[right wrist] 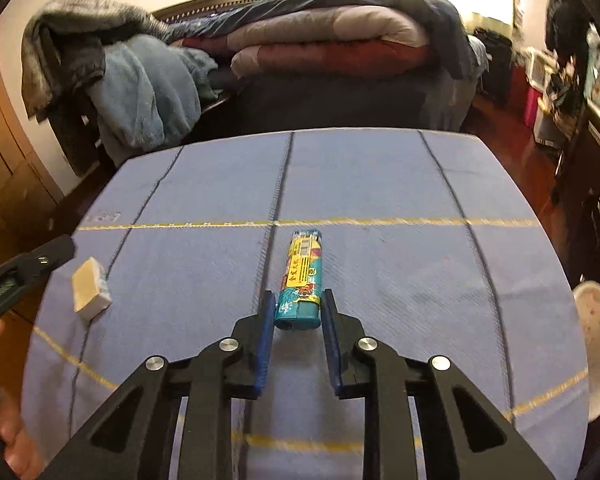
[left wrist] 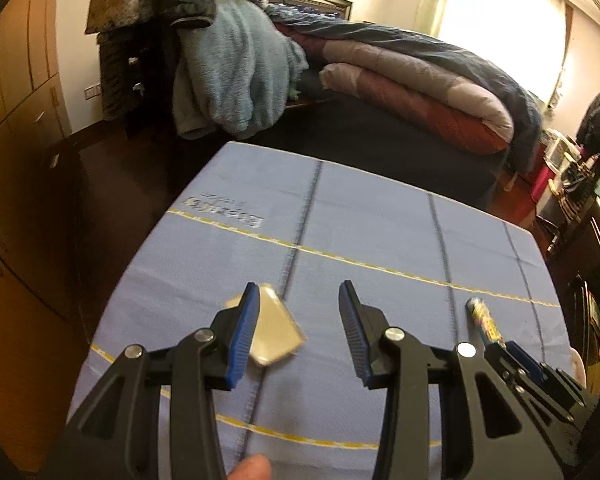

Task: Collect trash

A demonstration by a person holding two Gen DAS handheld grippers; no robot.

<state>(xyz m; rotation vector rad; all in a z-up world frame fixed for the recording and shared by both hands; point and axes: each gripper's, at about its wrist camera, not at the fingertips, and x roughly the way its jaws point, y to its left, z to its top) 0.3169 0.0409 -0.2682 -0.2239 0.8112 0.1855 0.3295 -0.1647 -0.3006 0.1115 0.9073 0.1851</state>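
A teal lighter (right wrist: 303, 276) with a yellow label lies lengthwise on the blue tablecloth (right wrist: 380, 200). My right gripper (right wrist: 297, 293) is shut on its near end, one blue pad against each side. The left wrist view shows the same lighter (left wrist: 485, 322) at the right, with the right gripper's fingers (left wrist: 504, 350) on it. A small beige block (left wrist: 276, 328) rests on the cloth. My left gripper (left wrist: 299, 286) stands open above it, its left finger overlapping the block's left edge, pads not pressing on it. The block (right wrist: 90, 290) also shows at the left of the right wrist view.
A white dish (right wrist: 598, 340) sits at the table's right edge. Behind the table stands a bed with folded quilts (right wrist: 328, 40). A chair draped with a blue fleece (right wrist: 148, 88) is at the back left. Wooden cupboards (left wrist: 16, 120) line the left wall.
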